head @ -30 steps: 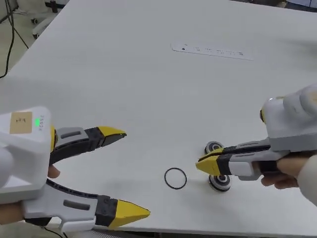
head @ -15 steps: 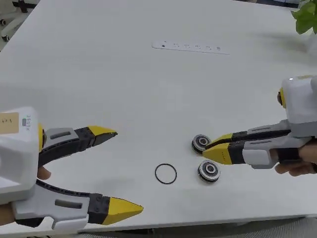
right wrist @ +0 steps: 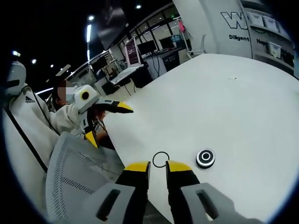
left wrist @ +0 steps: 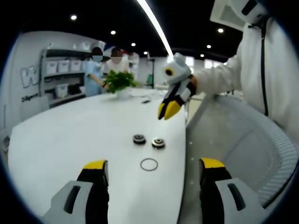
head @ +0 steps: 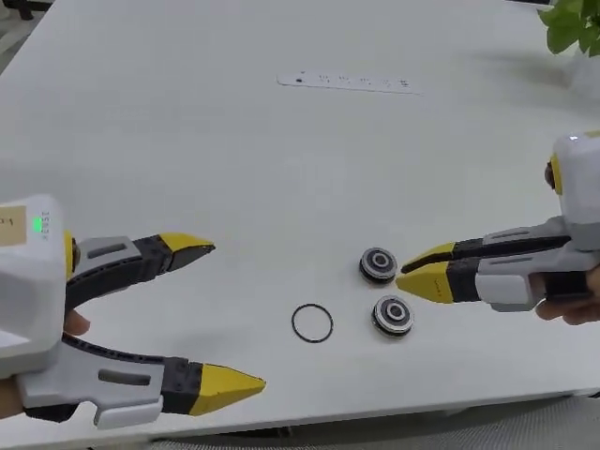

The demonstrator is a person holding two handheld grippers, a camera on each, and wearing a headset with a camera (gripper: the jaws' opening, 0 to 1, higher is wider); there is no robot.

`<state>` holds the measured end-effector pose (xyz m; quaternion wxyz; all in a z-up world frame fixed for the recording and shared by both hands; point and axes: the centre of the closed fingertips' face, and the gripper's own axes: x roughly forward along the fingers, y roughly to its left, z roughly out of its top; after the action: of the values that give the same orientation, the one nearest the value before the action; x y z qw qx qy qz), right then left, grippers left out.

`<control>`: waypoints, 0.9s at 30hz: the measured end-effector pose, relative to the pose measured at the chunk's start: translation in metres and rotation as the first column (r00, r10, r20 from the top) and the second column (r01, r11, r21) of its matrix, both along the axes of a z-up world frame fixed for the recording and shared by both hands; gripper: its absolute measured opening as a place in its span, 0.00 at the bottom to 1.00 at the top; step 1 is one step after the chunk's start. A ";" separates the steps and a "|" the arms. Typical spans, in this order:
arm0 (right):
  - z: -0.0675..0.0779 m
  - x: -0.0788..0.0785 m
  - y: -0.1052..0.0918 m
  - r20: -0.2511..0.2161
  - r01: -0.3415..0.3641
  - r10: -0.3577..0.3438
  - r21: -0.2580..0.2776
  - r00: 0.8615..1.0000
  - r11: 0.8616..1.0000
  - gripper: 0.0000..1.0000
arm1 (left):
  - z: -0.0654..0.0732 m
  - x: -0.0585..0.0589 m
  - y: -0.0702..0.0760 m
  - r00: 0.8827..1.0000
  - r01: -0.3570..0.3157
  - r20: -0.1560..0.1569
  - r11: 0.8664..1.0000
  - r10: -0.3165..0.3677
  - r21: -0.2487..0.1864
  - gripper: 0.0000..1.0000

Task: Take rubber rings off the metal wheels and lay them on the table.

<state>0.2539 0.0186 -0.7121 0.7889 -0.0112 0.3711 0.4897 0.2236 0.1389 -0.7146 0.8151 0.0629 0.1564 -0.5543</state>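
Two small metal wheels with dark rims, one (head: 378, 264) and the other (head: 393, 316), lie near the table's front edge. A loose black rubber ring (head: 312, 323) lies flat to their left. My right gripper (head: 410, 276) hovers just right of the wheels, jaws almost together with nothing between them. Its own view has the ring (right wrist: 160, 159) just beyond the tips and one wheel (right wrist: 205, 158) to the right. My left gripper (head: 211, 316) stands wide open and empty, left of the ring. The left gripper view has the ring (left wrist: 149, 164) and both wheels (left wrist: 139, 138) (left wrist: 158, 143) ahead.
The white table (head: 281, 169) carries a flat white strip (head: 344, 82) at the back. A green plant (head: 570, 26) stands at the far right corner. A mesh chair back (left wrist: 243, 140) sits close to the table's front edge.
My right gripper has drawn back to the right, off the two wheels it was hovering over. The left gripper stays open in place, and the ring has not moved.
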 end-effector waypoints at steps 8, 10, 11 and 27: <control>0.001 0.003 -0.008 0.019 -0.031 0.031 0.002 0.999 1.000 0.13 | 0.001 0.000 0.000 0.999 -0.031 0.013 0.999 0.031 0.016 0.81; 0.001 0.004 -0.011 0.025 -0.047 0.047 -0.001 0.999 0.999 0.13 | 0.003 0.001 -0.001 0.999 -0.042 0.019 0.999 0.042 0.019 0.81; 0.001 0.004 -0.014 0.029 -0.057 0.057 -0.002 0.998 0.998 0.13 | 0.003 0.002 -0.002 0.998 -0.052 0.022 0.998 0.051 0.025 0.81; -0.008 0.011 -0.049 0.028 -0.132 0.131 0.013 0.991 0.991 0.15 | 0.023 0.005 -0.027 0.995 -0.098 0.033 0.994 0.096 0.050 0.81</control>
<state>0.2649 -0.0301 -0.7204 0.7599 -0.0365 0.3553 0.5431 0.2284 0.1115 -0.6920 0.8414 0.0848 0.1609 -0.5089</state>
